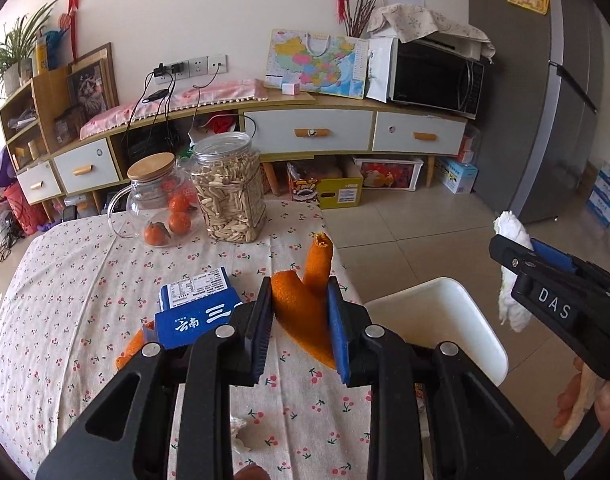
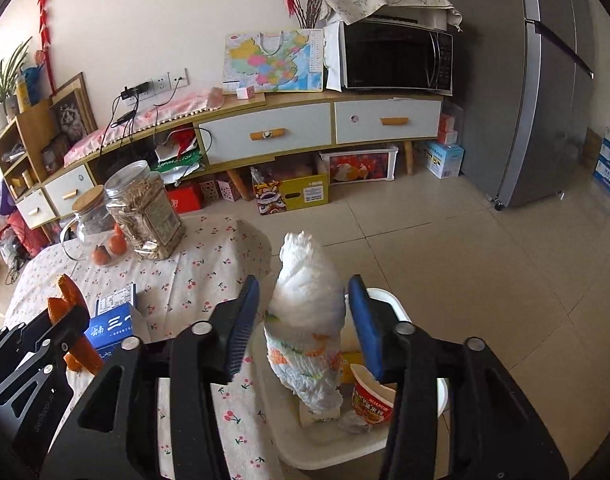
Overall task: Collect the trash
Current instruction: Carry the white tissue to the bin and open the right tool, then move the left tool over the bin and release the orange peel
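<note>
Left gripper (image 1: 301,320) clamping orange peel (image 1: 301,304), right gripper (image 2: 305,320) fingers apart around tissue (image 2: 305,320), bin (image 2: 329,436) half hidden.

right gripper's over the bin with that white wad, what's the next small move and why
Probably let the right gripper finish opening wider so the white wad drops. The wad hangs between the blue pads directly above the white bin, which already holds a noodle cup. The left gripper holds the orange peel over the table and could follow.

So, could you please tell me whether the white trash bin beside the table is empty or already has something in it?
Not empty. The right wrist view shows the white bin holding a red cup-noodle container and some crumpled wrappers.
</note>
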